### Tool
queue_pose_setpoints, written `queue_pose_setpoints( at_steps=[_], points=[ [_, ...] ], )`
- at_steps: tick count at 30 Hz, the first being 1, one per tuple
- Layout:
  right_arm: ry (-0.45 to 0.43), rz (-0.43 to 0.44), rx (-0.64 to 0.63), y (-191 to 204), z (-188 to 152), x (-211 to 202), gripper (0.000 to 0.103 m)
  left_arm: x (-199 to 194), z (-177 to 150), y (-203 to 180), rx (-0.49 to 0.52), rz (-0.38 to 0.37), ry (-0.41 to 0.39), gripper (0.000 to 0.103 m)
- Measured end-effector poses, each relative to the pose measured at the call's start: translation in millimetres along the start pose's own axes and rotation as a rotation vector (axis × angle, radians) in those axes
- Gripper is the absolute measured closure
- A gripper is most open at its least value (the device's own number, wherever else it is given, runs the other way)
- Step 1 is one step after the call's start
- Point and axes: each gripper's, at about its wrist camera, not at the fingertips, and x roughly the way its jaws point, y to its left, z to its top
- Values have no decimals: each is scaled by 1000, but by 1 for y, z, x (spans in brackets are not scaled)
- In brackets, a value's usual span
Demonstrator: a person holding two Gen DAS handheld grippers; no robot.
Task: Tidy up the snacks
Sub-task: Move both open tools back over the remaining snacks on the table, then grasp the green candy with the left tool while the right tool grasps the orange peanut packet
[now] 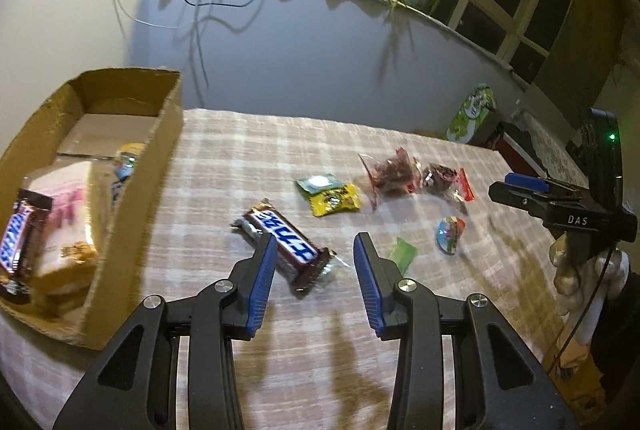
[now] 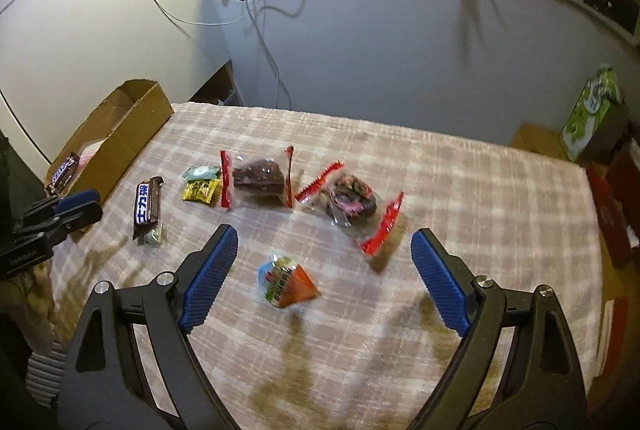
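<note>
Both tongs hang spread and empty over the counter [image 2: 460,170]: left tongs [image 1: 315,250] above a Snickers bar [image 1: 286,244], right tongs [image 2: 322,250] above a cone-shaped snack [image 2: 290,282].

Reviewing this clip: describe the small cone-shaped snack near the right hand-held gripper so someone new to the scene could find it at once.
Start from the plaid-covered table and come to its near side, between the open fingers of the right hand-held gripper. There the cone-shaped snack lies alone on the cloth. Unlike the clear red-edged bags behind it, it is small and pointed, with an orange and blue wrapper.
</note>
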Motion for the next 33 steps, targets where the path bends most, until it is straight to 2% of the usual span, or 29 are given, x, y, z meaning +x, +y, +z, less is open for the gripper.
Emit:
queue_pose_setpoints(
  at_steps=[6,10,15,19,24,29,31,32,33],
  points=[
    [19,31,-68,12,-20,2,18,15,-6,-24,58,-35,38,65],
    [38,44,-143,26,-30,13,23,32,-10,-48,151,-51,82,65],
    [55,25,-223,39,-35,25,25,57,-13,-68,246,-55,142,65],
    [76,46,-230,38,-35,37,37,73,-15,-74,277,-53,176,66],
    [93,58,-222,33,-35,47,42,81,-14,-77,293,-50,188,67],
    [100,71,-237,36,-34,53,42,85,-14,-82,327,-43,182,69],
    [108,68,-250,39,-34,57,52,86,-15,-85,343,-32,174,73],
    [118,65,-254,40,-35,59,55,86,-15,-85,347,-28,171,78],
    [123,58,-258,40,-35,60,57,86,-17,-86,350,-26,169,78]
  ],
)
